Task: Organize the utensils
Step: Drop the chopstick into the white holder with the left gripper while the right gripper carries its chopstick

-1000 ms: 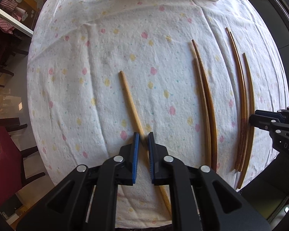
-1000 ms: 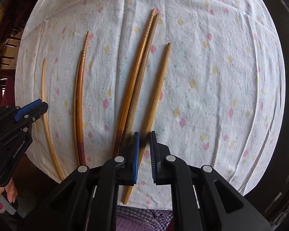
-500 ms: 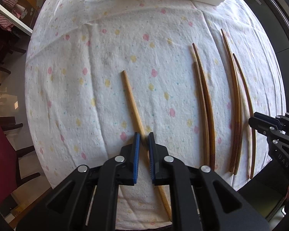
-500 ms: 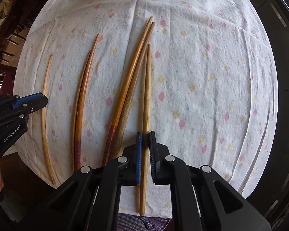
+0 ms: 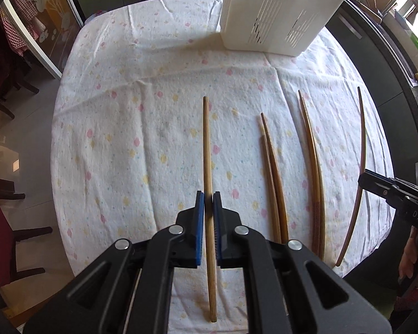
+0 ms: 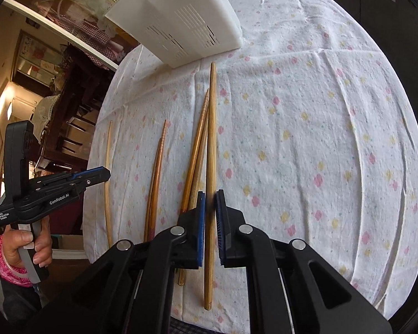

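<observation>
I've got one light chopstick (image 5: 208,150) pinched in the left gripper (image 5: 208,204) and another chopstick (image 6: 211,144) clamped in the right gripper (image 6: 209,203), both lifted above the cloth (image 6: 320,139). The white basket (image 5: 276,14) sits far ahead. Each stick is only held near one end, so I reckon it could swivel or slip out, or snag the basket rim.
</observation>
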`<state>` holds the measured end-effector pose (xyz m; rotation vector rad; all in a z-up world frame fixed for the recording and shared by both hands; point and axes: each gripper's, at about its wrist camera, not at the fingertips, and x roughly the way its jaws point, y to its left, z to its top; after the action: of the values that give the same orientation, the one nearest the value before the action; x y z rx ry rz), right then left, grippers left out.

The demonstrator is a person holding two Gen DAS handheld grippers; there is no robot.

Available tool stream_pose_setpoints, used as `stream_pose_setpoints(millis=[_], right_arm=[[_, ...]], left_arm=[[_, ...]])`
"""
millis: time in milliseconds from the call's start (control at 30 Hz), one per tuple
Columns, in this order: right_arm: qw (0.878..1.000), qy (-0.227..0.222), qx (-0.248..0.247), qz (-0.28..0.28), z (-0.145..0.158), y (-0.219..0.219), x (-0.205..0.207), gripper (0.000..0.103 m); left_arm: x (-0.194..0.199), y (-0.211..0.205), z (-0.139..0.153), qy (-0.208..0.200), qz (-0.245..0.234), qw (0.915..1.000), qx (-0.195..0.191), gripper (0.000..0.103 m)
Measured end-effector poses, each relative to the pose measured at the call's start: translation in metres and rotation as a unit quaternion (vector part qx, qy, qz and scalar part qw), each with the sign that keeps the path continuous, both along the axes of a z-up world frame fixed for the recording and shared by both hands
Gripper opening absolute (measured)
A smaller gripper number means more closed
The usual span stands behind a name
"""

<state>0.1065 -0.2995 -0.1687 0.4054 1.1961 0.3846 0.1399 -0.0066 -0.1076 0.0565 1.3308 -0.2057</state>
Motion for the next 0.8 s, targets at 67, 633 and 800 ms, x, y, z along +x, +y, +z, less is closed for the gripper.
stream_pose_setpoints(millis=[67,633,800], right_arm=[[1.0,-0.014,0.015,-0.009,0.009,-0.016,0.001,0.008],[0.993,-0.089,0.058,-0.042,0.038,-0.061,-0.008,0.008],[0.993,-0.087,0.067,-0.047,0.033,-0.067,-0.007,0.009]], left_arm=[[-0.003,0.0,0.01,-0.023,-0.003,0.9997,-0.004,0.006],[0.003,-0.031,0.122,-0.162,-0.003,0.9859,-0.044,0.006],[0.02,-0.043,0.157,-0.197,0.0,0.9792,-0.051,0.006]])
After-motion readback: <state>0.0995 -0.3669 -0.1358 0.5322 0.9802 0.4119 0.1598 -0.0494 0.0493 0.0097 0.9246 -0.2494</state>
